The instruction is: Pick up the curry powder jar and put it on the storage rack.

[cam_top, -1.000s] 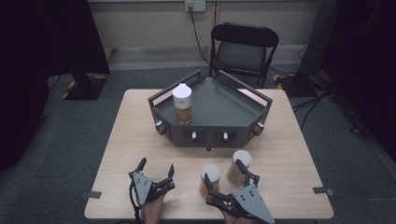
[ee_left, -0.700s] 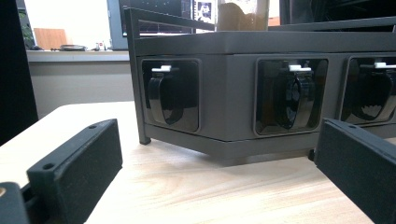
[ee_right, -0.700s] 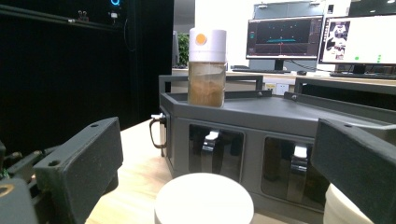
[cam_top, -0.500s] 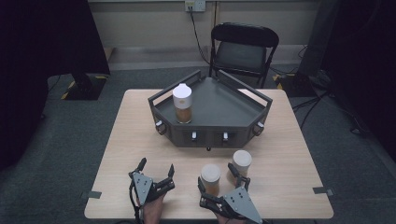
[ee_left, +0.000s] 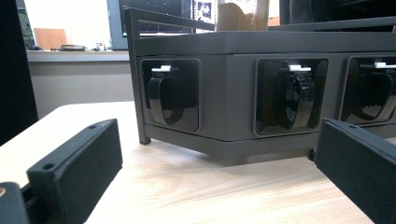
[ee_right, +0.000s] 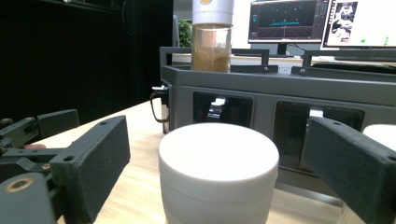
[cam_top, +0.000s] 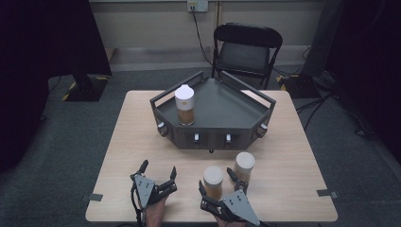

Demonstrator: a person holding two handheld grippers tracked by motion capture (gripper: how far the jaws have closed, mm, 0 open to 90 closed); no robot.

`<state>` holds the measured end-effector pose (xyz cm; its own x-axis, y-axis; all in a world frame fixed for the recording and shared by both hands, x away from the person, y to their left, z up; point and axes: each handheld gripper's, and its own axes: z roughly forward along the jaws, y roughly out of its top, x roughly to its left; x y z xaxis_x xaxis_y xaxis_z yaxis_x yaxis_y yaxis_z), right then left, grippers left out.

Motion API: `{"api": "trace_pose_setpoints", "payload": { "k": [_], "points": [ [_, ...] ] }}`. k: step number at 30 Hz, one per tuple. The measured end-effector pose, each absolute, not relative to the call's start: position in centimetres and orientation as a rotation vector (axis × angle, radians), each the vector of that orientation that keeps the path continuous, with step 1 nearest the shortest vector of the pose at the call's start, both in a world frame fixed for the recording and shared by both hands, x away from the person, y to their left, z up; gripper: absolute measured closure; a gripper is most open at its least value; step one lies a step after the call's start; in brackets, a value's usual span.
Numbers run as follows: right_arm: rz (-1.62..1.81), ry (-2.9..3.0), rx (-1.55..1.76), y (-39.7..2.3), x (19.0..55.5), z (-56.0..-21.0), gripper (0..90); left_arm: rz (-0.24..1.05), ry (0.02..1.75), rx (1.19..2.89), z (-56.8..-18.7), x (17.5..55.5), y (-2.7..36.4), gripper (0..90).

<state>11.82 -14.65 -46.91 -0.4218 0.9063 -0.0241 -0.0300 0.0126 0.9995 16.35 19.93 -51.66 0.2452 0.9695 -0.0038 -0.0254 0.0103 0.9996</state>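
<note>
Three jars with white lids hold brown contents. One jar (cam_top: pixel 185 105) stands on the dark tray (cam_top: pixel 222 127) at its left side. Two stand on the table in front of the tray: a near jar (cam_top: pixel 213 181) and a farther right jar (cam_top: pixel 244 165). My right gripper (cam_top: pixel 215 182) straddles the near jar (ee_right: pixel 218 158). Its jaws have just been closing, but gaps still show on both sides of the lid, so it is open. My left gripper (cam_top: pixel 158 166) rests open and empty at the front left, facing the tray's front latches (ee_left: pixel 292 98).
The tray has raised rails and latches along its front wall. A folding chair (cam_top: pixel 246 52) stands behind the table. Cables run across the floor at the back right. Bare tabletop lies to the left and right of the tray.
My right gripper has sunk lower around the near jar and its jaws stand narrower. The left gripper and the jars have not moved.
</note>
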Motion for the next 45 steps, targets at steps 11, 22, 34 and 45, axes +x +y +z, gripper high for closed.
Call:
{"api": "trace_pose_setpoints", "payload": {
  "k": [11, 22, 34, 45],
  "points": [
    [1.528, 1.526, 0.966, -15.1, 12.2, -48.0, 17.4, 1.032, 1.01, 1.292, -51.7, 16.3, 19.9, 0.3],
    [1.516, 1.587, 0.978, -15.3, 12.8, -48.0, 24.1, 1.033, 1.01, 1.292, -51.7, 16.3, 19.9, 0.3],
    [1.519, 1.619, 1.0, -15.5, 13.4, -48.1, 27.9, 1.032, 1.01, 1.292, -51.7, 16.3, 19.9, 0.3],
    [1.522, 1.627, 0.997, -15.5, 13.4, -48.1, 33.0, 1.032, 1.01, 1.292, -51.7, 16.3, 19.9, 0.3]
  ]
}}
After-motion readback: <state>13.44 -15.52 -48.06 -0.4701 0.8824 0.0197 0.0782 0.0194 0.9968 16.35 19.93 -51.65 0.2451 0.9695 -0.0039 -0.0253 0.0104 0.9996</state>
